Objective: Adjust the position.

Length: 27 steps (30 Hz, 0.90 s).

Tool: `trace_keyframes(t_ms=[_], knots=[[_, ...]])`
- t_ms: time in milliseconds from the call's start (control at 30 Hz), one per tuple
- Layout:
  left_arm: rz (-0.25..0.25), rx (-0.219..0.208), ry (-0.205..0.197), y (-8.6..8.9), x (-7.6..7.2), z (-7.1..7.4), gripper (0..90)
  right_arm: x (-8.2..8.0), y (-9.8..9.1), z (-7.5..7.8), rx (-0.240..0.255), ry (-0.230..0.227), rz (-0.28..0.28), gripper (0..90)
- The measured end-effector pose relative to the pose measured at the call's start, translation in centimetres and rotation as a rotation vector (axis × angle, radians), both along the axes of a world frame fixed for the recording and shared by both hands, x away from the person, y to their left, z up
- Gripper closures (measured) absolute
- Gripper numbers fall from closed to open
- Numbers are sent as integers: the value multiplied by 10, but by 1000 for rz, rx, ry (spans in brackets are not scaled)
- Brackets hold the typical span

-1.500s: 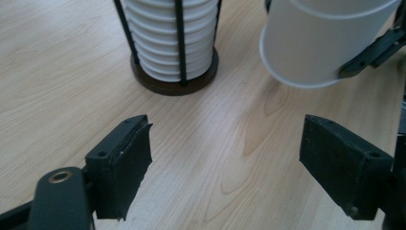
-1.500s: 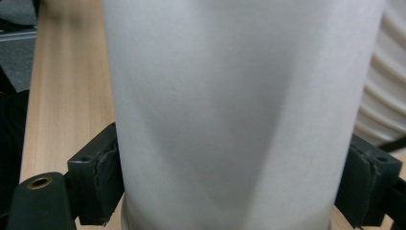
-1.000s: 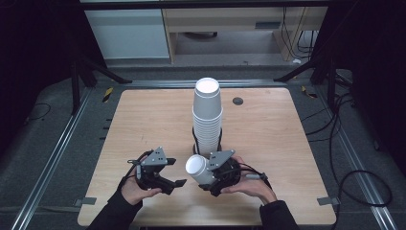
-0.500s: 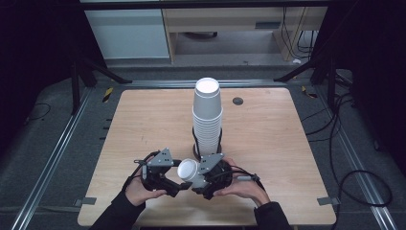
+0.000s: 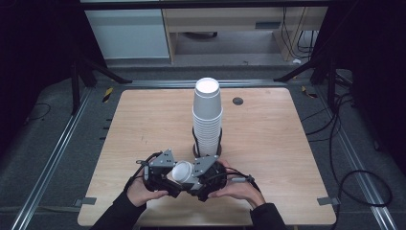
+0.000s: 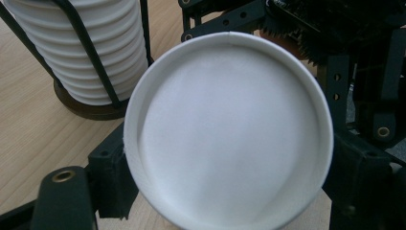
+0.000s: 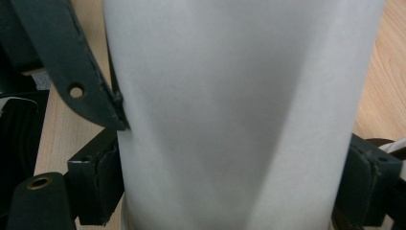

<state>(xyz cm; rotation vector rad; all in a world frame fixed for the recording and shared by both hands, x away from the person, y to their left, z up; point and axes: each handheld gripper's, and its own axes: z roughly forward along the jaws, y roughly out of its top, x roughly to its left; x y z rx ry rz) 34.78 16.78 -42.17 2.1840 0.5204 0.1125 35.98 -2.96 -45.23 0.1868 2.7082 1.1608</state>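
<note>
No readable text, label, brand, number or sign in any view. White paper cup plain, unprinted on wall and base. Tall stack of white paper cups blank too. Light wooden tabletop unmarked. Black gripper parts carry no legible marking.

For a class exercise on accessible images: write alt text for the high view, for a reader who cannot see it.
Two hands bring the left gripper and right gripper together around one white cup lying on its side near the front edge of a wooden table. Behind them, a tall stack of cups stands upside down in a black wire holder.
</note>
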Motion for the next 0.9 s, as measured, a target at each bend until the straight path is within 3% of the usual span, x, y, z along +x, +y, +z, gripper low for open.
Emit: trace_keyframes(t_ms=[367,633,900], knots=[[5,-11,9,0,0,0,208,1,1,-1,-1,9,-4,125],[2,-8,6,-1,-1,0,217,2,2,-2,4,44,-25,110],[4,-14,1,1,-1,2,221,2,1,-1,15,59,-34,56]])
